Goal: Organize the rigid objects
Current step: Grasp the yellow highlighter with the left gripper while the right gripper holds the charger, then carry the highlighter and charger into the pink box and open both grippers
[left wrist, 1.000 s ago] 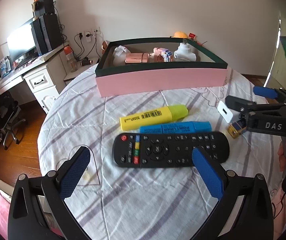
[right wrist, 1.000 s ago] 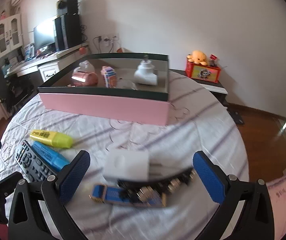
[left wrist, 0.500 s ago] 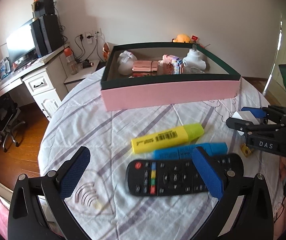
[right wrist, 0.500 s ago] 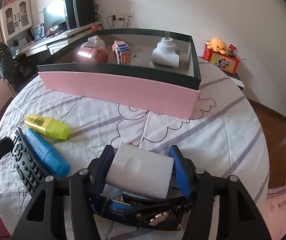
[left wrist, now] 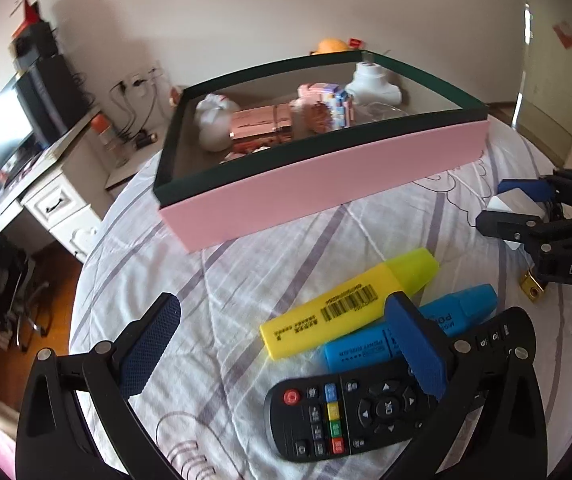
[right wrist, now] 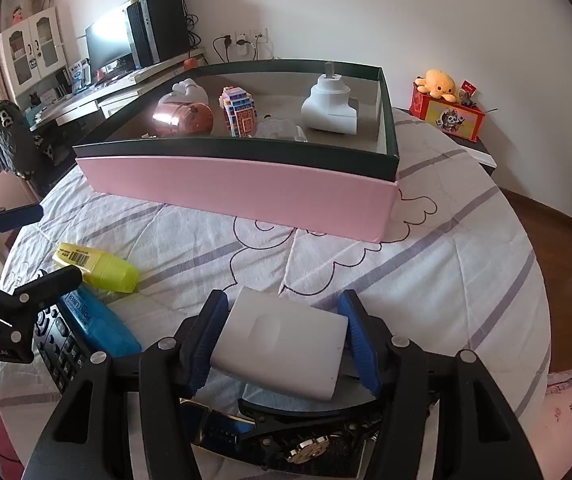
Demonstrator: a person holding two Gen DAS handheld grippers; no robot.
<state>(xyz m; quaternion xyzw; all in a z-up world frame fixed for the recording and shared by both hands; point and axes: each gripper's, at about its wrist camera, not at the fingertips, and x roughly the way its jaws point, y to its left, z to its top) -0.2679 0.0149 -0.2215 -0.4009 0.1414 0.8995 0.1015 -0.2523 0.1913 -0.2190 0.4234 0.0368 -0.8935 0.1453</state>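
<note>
My right gripper [right wrist: 282, 336] is shut on a white rectangular charger block [right wrist: 280, 344] and holds it above the quilt, in front of the pink box [right wrist: 246, 196]; it also shows in the left wrist view [left wrist: 520, 212]. My left gripper [left wrist: 286, 352] is open and empty, above the black remote [left wrist: 366, 404]. A yellow highlighter [left wrist: 350, 304] and a blue highlighter [left wrist: 406, 332] lie side by side beyond the remote. The box [left wrist: 326, 176] holds a white adapter [right wrist: 330, 108], a brick toy [right wrist: 240, 114], a pink shiny object [right wrist: 182, 116] and a white figure.
A blue-and-gold object [right wrist: 286, 440] lies on the quilt beneath my right gripper. The round bed [right wrist: 446, 280] drops to wooden floor on the right. A desk with a monitor [right wrist: 110, 44] stands behind the box. An orange plush [right wrist: 440, 84] sits on a red box.
My right gripper closed on the white charger block and lifted it off the quilt. My left gripper drifted left, so the remote and highlighters now sit to its right.
</note>
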